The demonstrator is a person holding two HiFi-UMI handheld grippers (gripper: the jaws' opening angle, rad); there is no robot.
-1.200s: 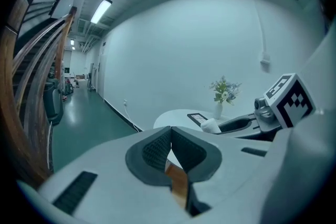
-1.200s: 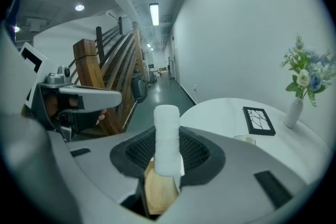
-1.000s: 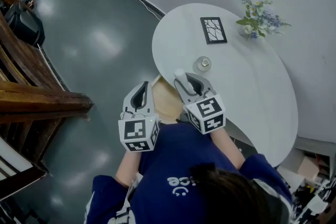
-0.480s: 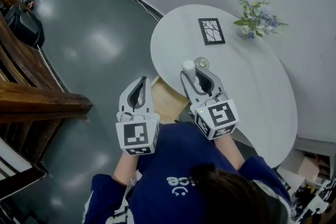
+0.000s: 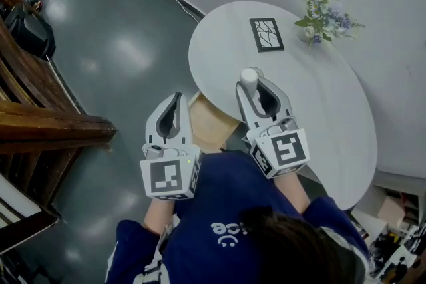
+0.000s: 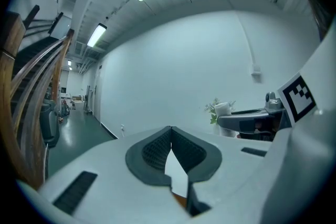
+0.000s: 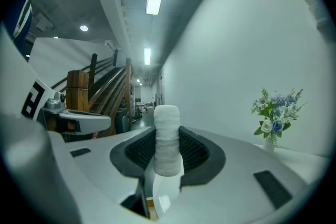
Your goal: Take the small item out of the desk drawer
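A small white cylindrical roll (image 5: 248, 76) (image 7: 167, 123) stands upright between the jaws of my right gripper (image 5: 255, 82) (image 7: 167, 138), which is shut on it and held above the near edge of the round white table (image 5: 333, 123). The roll's top pokes out past the fingertips. My left gripper (image 5: 176, 98) (image 6: 171, 129) hangs to the left of the table over the floor, shut with nothing between its pads. A light wooden drawer (image 5: 212, 124) juts out from under the table's edge, between and below the two grippers. The left gripper view also catches the right gripper (image 6: 247, 122) with the roll (image 6: 223, 109).
On the table lie a black-framed picture (image 5: 267, 34) and a small vase of blue and white flowers (image 5: 323, 20) (image 7: 275, 112) at the far side. Dark wooden stairs (image 5: 46, 123) stand at the left across the grey floor. The person's blue sleeves are below the grippers.
Both grippers have risen, moving up the picture; the right one carried the white roll from the drawer to above the table edge and now hides the small glass object there.
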